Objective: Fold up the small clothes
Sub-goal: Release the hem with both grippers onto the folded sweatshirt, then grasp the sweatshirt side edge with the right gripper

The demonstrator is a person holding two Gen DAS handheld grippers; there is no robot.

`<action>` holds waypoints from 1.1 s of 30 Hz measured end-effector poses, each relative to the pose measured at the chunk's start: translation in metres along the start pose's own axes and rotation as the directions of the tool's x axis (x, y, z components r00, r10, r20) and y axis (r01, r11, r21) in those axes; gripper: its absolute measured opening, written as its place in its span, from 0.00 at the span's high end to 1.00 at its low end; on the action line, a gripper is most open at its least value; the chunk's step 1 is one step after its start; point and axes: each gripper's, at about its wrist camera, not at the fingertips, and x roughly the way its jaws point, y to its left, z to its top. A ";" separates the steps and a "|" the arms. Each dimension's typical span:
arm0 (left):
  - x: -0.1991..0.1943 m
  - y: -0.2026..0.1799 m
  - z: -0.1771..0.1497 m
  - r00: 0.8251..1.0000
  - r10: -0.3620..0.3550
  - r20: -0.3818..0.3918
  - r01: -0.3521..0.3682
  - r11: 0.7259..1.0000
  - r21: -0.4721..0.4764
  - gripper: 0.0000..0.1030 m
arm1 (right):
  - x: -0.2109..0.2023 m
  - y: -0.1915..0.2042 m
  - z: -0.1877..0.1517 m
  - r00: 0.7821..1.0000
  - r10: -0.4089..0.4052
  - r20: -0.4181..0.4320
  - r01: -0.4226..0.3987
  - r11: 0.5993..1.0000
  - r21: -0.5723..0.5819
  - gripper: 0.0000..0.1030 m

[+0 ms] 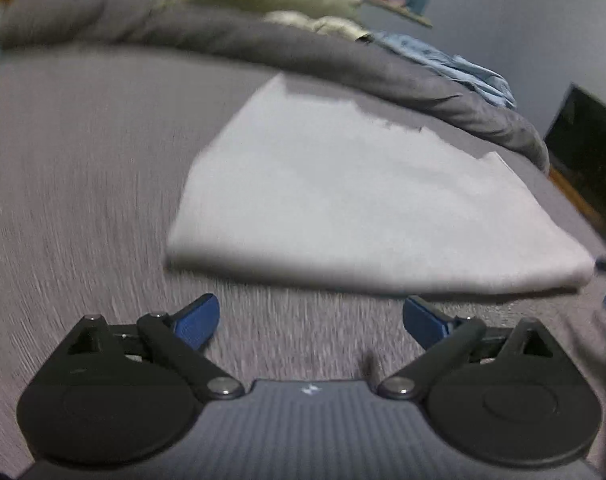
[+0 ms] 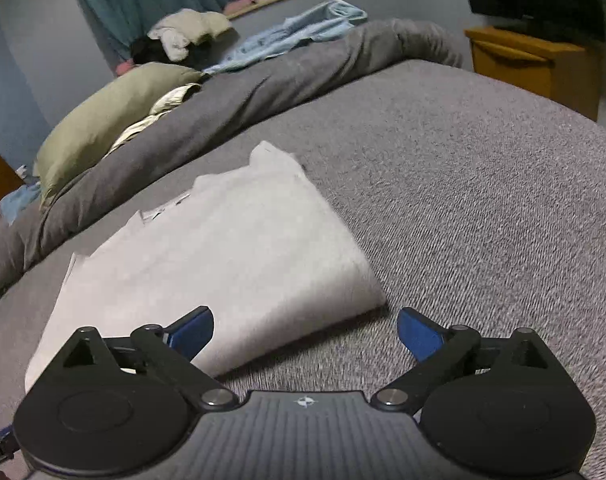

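Garment: a white folded garment (image 2: 223, 264) lies flat on the grey bedspread (image 2: 483, 208), near the front of the bed, its raw edges and a small label turned toward the rolled grey duvet (image 2: 263, 92).
Left gripper (image 1: 310, 320): jaws spread wide, holding nothing, hovering just short of the garment's (image 1: 363, 208) near folded edge; this view is motion-blurred, so fine detail is lost.
Right gripper (image 2: 305, 330): jaws wide apart and empty, poised at the garment's near right corner, one blue finger (image 2: 193, 330) over the cloth, the other over bare bedspread.
Background: an olive pillow (image 2: 103, 116), a light blue cloth (image 2: 299, 32) and a heap of clothes (image 2: 183, 34) sit behind the duvet, well apart from the work.
Step in hand: it looks like the start of another fold, or a final tidy of a nearly finished one.
How to do it well: take both near corners together, pinch every layer rather than only the top one, lift low, carry the edge evenly toward the far side, and keep the bedspread out of the jaws.
Risk: an uneven grip would likely skew the layers.
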 end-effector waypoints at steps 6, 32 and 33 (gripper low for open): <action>0.018 0.030 -0.005 0.993 -0.119 0.020 0.120 0.975 -0.188 0.04 | 0.019 -0.008 -0.015 0.994 0.085 -0.062 -0.081 0.994 0.070 0.03; 0.022 0.005 0.060 0.995 0.071 0.073 -0.064 0.994 -0.091 0.92 | 0.039 0.045 0.025 0.997 -0.013 0.075 0.016 0.999 -0.050 0.77; 0.013 0.004 0.059 0.995 0.070 0.068 -0.064 0.995 -0.082 0.92 | 0.028 0.046 0.025 0.997 -0.008 0.079 0.010 0.999 -0.035 0.77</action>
